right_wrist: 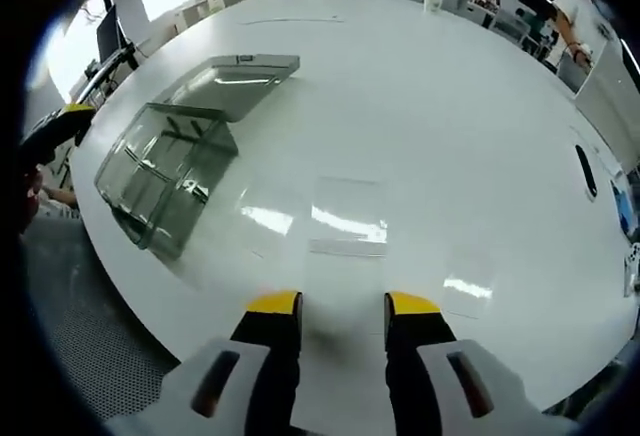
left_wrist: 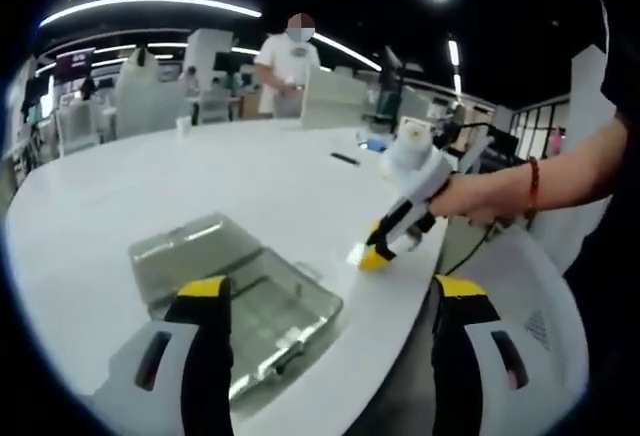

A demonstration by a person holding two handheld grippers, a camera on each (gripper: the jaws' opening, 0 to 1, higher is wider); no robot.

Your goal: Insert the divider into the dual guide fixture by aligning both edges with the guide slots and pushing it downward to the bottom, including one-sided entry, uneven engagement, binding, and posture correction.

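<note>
In the left gripper view, the clear slotted fixture is seen on the white desk just ahead of the left gripper, fingers apart. In the right gripper view, the transparent divider lies flat just beyond the right gripper, fingers apart, empty.

One clear box, one divider

White round table, clear box, clear divider, cup
</note>
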